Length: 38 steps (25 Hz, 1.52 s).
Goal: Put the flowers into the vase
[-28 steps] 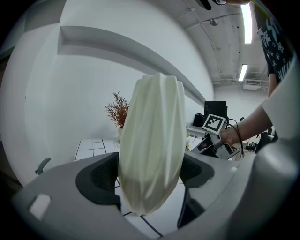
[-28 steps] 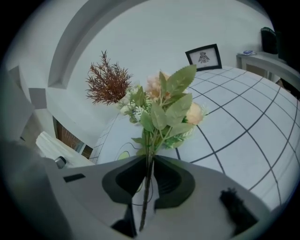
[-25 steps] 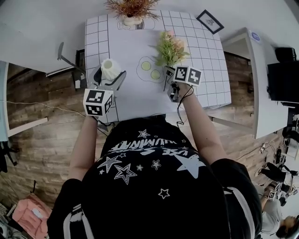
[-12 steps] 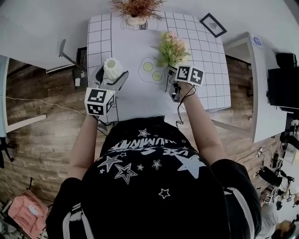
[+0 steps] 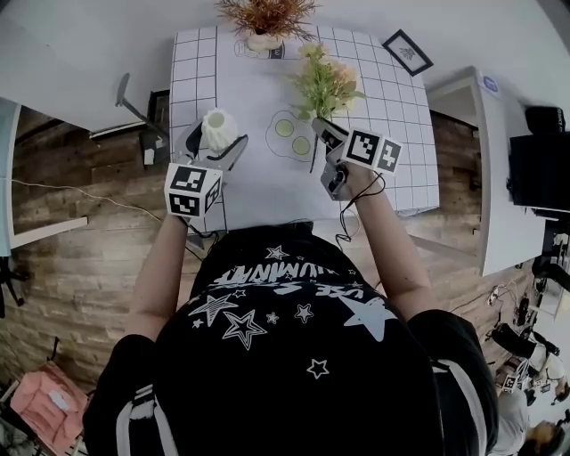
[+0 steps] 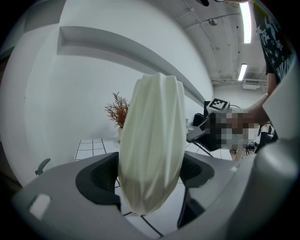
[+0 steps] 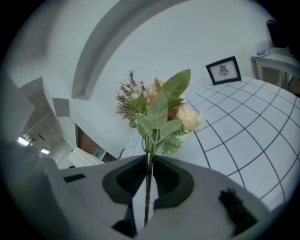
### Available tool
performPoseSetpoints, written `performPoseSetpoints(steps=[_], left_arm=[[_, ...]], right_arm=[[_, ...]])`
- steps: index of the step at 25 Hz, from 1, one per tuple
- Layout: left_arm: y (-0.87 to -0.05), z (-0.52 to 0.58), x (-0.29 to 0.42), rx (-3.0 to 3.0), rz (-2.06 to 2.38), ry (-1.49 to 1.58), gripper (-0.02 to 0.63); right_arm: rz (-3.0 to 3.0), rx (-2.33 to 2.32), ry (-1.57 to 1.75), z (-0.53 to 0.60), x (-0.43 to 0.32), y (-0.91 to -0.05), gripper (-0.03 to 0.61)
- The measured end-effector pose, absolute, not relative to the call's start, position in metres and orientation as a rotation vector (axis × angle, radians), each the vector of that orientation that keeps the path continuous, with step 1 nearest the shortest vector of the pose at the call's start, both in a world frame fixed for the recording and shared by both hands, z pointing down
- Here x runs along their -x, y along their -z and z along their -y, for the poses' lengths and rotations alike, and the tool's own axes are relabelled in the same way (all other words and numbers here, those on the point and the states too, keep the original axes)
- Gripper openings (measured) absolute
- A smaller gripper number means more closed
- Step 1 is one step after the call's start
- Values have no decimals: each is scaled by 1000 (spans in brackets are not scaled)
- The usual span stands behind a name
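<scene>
A white ribbed vase (image 5: pixel 216 126) (image 6: pixel 150 150) stands upright at the table's left edge, and my left gripper (image 5: pixel 214 147) (image 6: pixel 150 174) is shut on its lower body, one pad on each side. A bunch of artificial flowers (image 5: pixel 325 82) (image 7: pixel 160 110) with green leaves and peach blooms is held up above the table, to the right of the vase. My right gripper (image 5: pixel 321 132) (image 7: pixel 149 174) is still closing its jaws, and the thin stems are pinched between the pads. The stem ends hang below the jaws.
The table (image 5: pixel 405 134) has a white cloth with a grid. On it lie a fried-egg mat (image 5: pixel 292 138), a pot of dried reddish plants (image 5: pixel 264 20) at the back and a small framed picture (image 5: pixel 407 52) at the back right. A white side table (image 5: pixel 499 142) stands to the right.
My right gripper has risen with the flowers, lifting the bunch off the table and farther back. Its jaws narrowed on the stems. The left gripper and vase stayed put.
</scene>
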<state>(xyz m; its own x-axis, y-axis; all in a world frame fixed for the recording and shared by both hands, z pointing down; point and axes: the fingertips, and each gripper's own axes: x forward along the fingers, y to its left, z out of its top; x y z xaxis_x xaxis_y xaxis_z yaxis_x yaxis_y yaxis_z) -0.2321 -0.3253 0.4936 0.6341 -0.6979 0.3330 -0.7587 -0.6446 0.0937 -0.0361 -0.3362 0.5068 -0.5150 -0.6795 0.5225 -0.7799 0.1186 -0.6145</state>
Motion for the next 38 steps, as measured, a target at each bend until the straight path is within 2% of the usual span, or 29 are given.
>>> performPoseSetpoints(steps=[15,20,27,38], left_arm=[[-495,325,231,-2636,1185,-377,387],[-496,326,231,-2642,1175,-373,387],[-496,326,230,-2649,1165,-366,387],[-496,328,231,-2656,1155,-354,387]], right_arm=[[3005,-1232,-837,340,126,-310,49],[3178,-1149,-672,350,167,-270,49],[3299,-1017,-526,356,222,-250,49],[3198,-881,-373,339,250,-304,49]])
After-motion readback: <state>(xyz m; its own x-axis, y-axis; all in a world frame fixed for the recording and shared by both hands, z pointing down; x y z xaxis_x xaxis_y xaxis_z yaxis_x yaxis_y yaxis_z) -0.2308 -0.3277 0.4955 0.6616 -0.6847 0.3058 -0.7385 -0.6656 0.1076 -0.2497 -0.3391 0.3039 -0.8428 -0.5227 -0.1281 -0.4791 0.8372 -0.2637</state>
